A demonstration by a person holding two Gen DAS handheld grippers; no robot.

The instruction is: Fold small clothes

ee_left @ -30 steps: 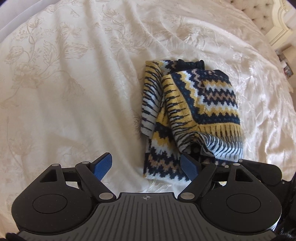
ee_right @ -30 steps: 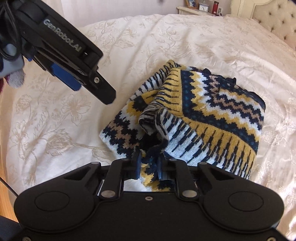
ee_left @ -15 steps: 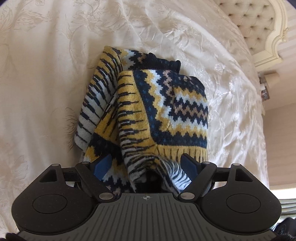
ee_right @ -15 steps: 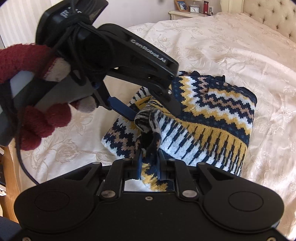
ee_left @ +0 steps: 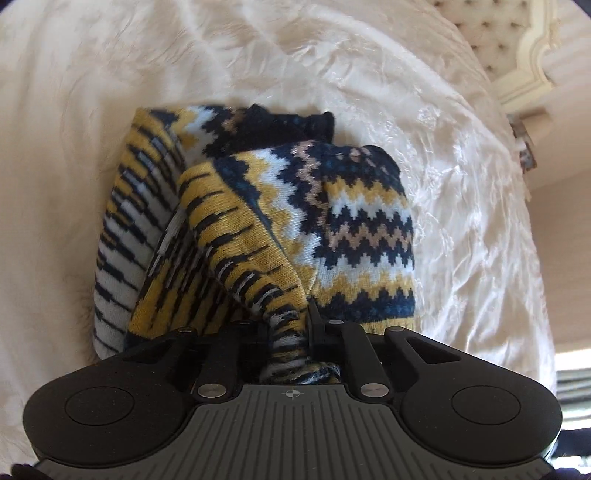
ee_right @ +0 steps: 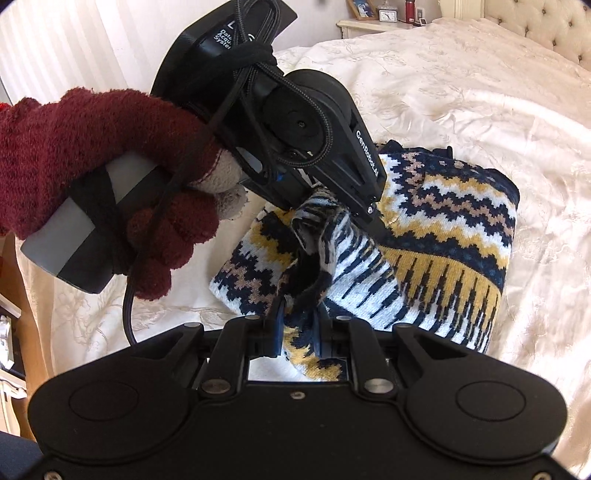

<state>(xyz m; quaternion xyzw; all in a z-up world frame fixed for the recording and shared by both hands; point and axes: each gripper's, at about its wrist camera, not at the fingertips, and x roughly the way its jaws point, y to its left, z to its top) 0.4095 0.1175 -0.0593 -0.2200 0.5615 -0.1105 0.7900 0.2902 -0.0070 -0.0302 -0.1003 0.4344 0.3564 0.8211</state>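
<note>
A small knitted sweater [ee_left: 332, 229] in navy, yellow, white and tan zigzags lies partly folded on a cream bedspread [ee_left: 461, 184]. My left gripper [ee_left: 288, 325] is shut on a bunched fold of its striped hem. In the right wrist view the same sweater [ee_right: 443, 229] lies ahead, and my right gripper [ee_right: 299, 325] is shut on another part of the near hem. The left gripper [ee_right: 332, 199] shows there too, held by a hand in a dark red glove [ee_right: 92, 177], pinching the hem just above and beyond the right one.
The bedspread [ee_right: 461, 92] spreads wide around the sweater. A tufted cream headboard [ee_left: 491, 33] stands at the far right. A nightstand [ee_right: 373, 26] with a clock and frames is at the back. A black cable [ee_right: 129, 306] hangs from the left gripper.
My left gripper came in over the sweater from the left and went from open to shut on the hem. The right gripper kept its hold and lifted the hem a little.
</note>
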